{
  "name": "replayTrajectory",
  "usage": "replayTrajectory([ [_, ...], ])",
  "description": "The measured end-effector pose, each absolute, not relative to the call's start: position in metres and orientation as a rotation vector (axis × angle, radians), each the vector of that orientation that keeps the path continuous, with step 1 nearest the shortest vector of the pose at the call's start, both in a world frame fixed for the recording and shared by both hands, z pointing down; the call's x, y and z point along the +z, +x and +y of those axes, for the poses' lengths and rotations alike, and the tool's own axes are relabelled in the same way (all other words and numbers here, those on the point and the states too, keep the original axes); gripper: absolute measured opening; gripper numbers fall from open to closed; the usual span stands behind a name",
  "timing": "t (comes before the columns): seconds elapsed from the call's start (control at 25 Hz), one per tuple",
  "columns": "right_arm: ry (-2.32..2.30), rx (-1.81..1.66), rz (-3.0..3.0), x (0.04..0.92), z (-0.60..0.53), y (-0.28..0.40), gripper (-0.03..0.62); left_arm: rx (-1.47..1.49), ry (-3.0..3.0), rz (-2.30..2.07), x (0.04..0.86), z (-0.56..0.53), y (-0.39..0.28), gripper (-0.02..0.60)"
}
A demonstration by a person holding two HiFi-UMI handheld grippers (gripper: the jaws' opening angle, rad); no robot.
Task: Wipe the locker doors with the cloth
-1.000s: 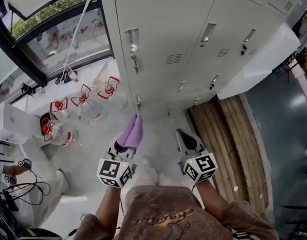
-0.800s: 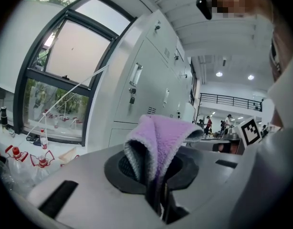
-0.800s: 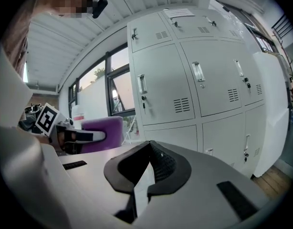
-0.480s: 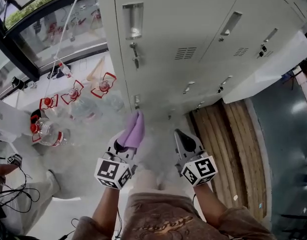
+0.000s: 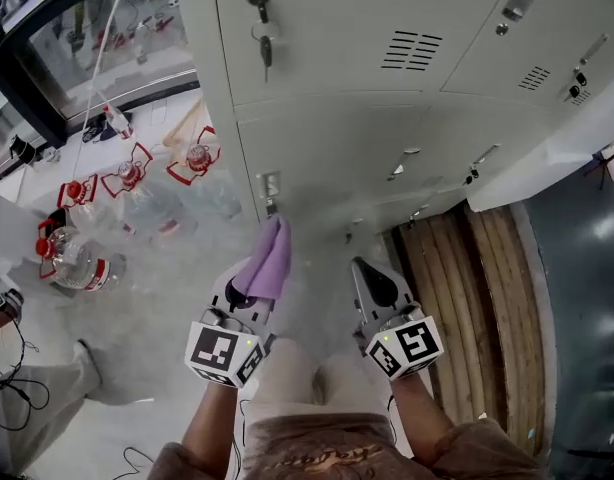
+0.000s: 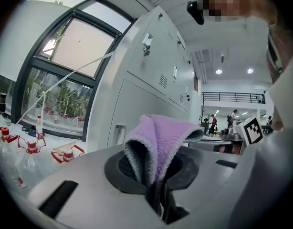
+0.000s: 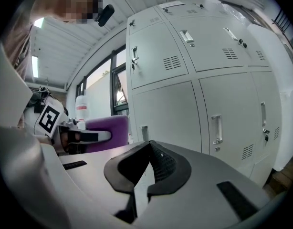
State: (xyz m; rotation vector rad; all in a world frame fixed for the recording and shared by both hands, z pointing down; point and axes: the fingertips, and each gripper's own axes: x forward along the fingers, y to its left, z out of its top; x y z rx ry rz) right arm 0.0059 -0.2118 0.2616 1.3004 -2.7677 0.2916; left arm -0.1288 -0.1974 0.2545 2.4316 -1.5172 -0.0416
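Closer than a second ago, the pale grey locker doors (image 5: pixel 387 118) now fill the top of the head view, with a key hanging in one lock. Big clear water bottles (image 5: pixel 77 258) with red caps stand on the floor to the left. Both grippers are held low in front of the lockers, apart from the doors. The right gripper (image 5: pixel 372 280) has its jaws together with nothing between them. The left gripper (image 5: pixel 249 293) is clamped on a folded purple cloth (image 5: pixel 269 258), which sticks up past its jaw tips toward the lower door.
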Motion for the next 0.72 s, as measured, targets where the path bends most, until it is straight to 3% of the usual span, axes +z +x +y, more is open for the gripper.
replayTrajectory([
  [0.72,1.284,0.208,-2.865,0.435,-0.220,0.006,-0.003,-0.068,2.514,-1.533,0.418,-0.207,-0.110,0.038],
])
